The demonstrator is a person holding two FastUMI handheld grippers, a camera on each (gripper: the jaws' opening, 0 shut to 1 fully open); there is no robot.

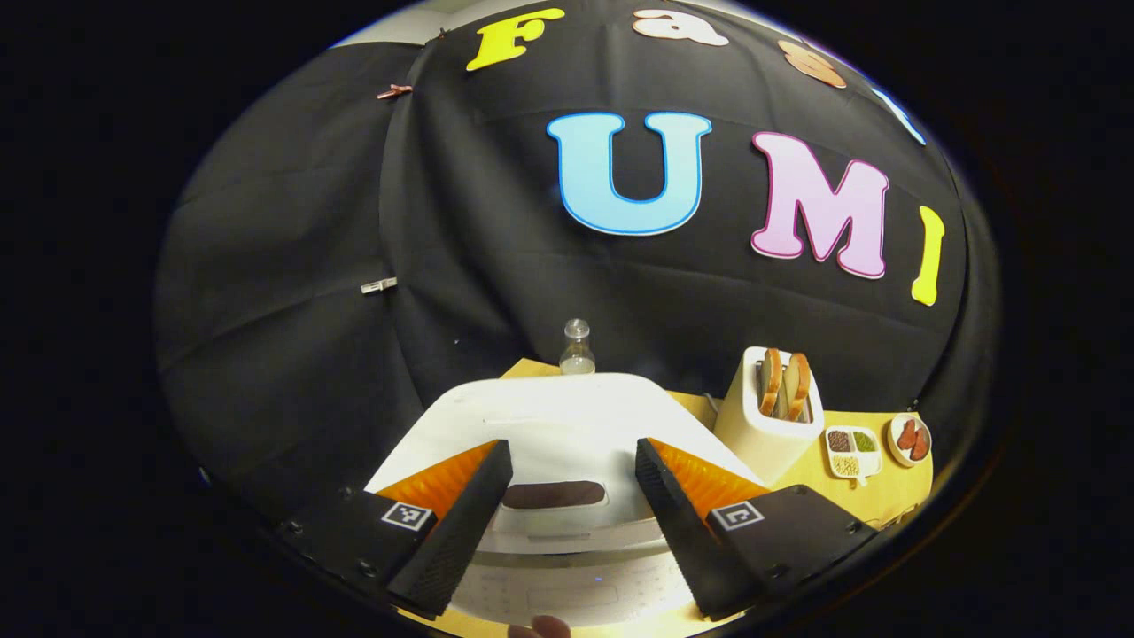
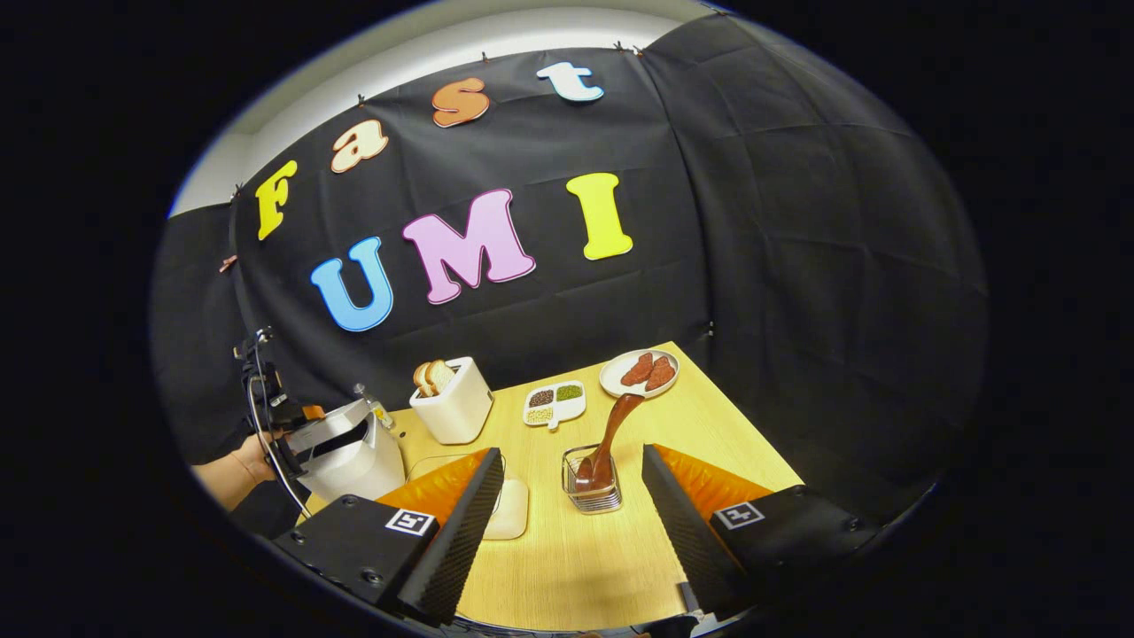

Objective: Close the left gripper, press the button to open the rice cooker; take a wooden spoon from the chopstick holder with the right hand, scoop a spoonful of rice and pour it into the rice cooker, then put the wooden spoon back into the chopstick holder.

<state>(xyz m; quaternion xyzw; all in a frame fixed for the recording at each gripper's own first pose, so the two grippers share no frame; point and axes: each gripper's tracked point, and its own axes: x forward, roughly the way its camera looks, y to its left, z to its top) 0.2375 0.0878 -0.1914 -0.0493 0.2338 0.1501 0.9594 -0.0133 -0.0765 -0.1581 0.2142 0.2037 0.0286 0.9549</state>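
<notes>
Left gripper (image 1: 573,496) sits right over the rice cooker (image 1: 567,425), jaws spread wide, gripping nothing; the dark button (image 1: 565,494) lies between the fingers. Lid looks down in the left gripper view. In the right gripper view we see a dark gap under the lid, so we can't say whether it's latched. Right gripper (image 2: 571,505) is released too, empty, aimed at the chopstick holder (image 2: 592,483), which has the wooden spoon (image 2: 611,434) standing in it, leaning. Spoon in holder fits either end of the job, spoon not taken or spoon returned. Rice inside the cooker: can't tell. Other containers: toaster (image 2: 452,403) holds bread slices, divided dish (image 2: 555,403) holds beans and grains, plate (image 2: 640,372) holds reddish pieces.
</notes>
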